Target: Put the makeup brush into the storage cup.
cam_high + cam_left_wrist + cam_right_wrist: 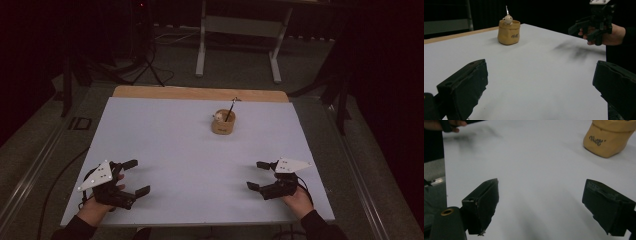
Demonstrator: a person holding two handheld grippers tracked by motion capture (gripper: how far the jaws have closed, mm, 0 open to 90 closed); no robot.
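Note:
A small tan pot [223, 122] stands upright toward the far middle of the white table [180, 145]; a pale round-headed figure and a thin stick rise out of it. The same tan pot [508, 32] shows far off in the left gripper view, and the tan pot [609, 137] sits at the top right of the right gripper view. My left gripper [136, 176] rests near the front left, open and holding nothing. My right gripper [257, 175] rests near the front right, open too, jaws wide apart. Both are far from the pot.
A wooden strip [200, 93] runs along the table's far edge. Beyond it stand a white metal frame [240, 30] and dark stands with cables on the floor. The right gripper [584, 27] and its hand appear across the table in the left gripper view.

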